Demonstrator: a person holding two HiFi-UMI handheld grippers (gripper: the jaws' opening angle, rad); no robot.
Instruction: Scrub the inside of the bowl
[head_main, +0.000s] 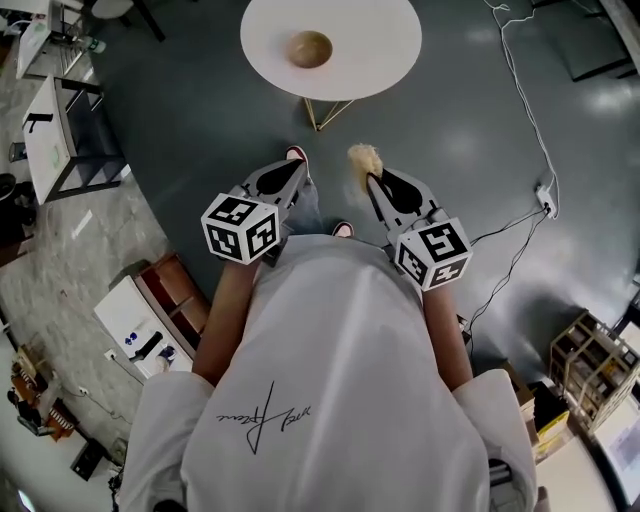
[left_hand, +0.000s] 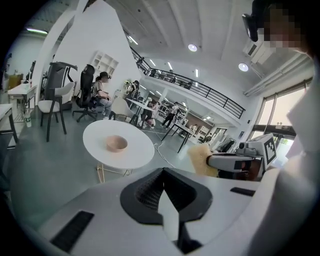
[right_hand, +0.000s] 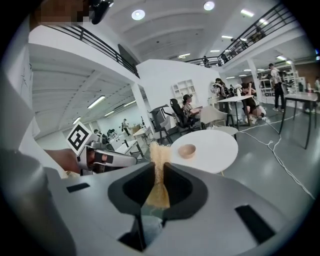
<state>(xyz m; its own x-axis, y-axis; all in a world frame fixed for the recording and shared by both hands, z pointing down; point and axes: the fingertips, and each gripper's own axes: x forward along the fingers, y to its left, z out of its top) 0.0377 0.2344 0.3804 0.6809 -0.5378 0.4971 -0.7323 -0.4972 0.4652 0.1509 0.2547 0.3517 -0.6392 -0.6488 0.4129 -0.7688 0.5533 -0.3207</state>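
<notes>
A small tan bowl (head_main: 310, 48) sits on a round white table (head_main: 380, 40) ahead of me; both also show as the bowl (left_hand: 116, 144) on the table (left_hand: 140, 150) in the left gripper view, and as the bowl (right_hand: 187, 150) on the table (right_hand: 215, 147) in the right gripper view. My right gripper (head_main: 372, 178) is shut on a tan fibrous scrubber (head_main: 364, 158), squeezed between its jaws (right_hand: 159, 172). My left gripper (head_main: 297, 172) is shut with nothing in it. Both are held at waist height, well short of the table.
The grey floor (head_main: 470, 120) carries a white cable (head_main: 525, 110) running to a power strip (head_main: 546, 198) at the right. Desks and shelving (head_main: 60, 130) stand at the left, boxes (head_main: 585, 365) at the lower right. People sit at desks (left_hand: 100, 95) beyond the table.
</notes>
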